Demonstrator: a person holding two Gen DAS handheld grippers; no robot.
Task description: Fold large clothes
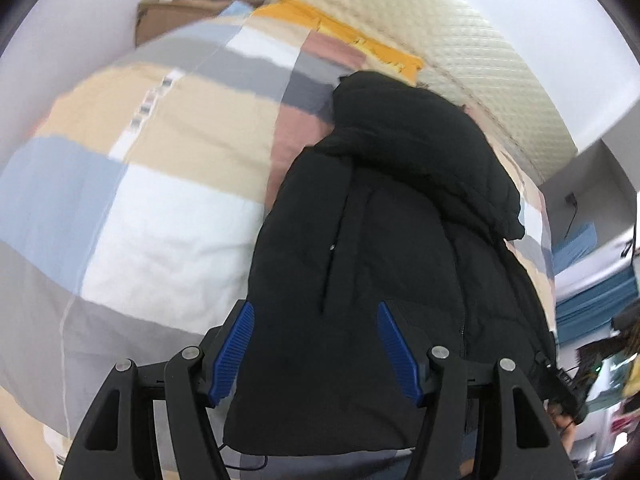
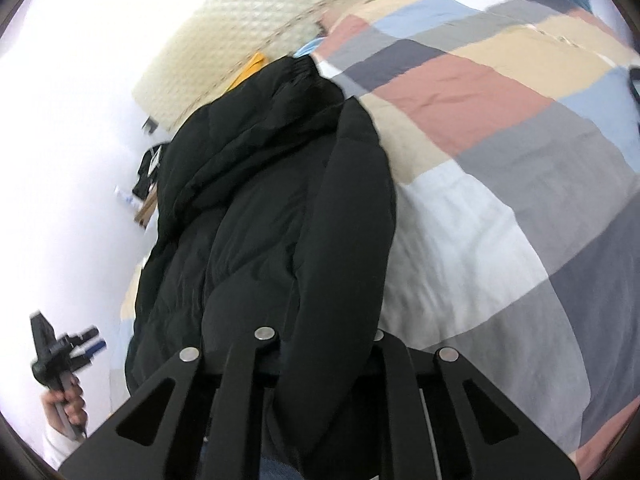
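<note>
A large black padded jacket (image 1: 384, 240) lies on a bed with a checked quilt (image 1: 152, 184). My left gripper (image 1: 316, 344) is open, its blue-padded fingers (image 1: 234, 352) spread above the jacket's near hem, holding nothing. In the right wrist view the jacket (image 2: 256, 216) drapes over my right gripper (image 2: 324, 344); a fold of black fabric runs between its fingers and hides the pads. The left gripper (image 2: 86, 342) also shows at the far left of the right wrist view, held in a hand.
A cream quilted headboard (image 1: 460, 52) stands behind the bed, with an orange cloth (image 1: 344, 28) at its foot. A cardboard box (image 1: 168, 16) sits at the far left. Blue shelves and clutter (image 1: 592, 312) are at the right. The checked quilt (image 2: 500, 160) spreads to the right.
</note>
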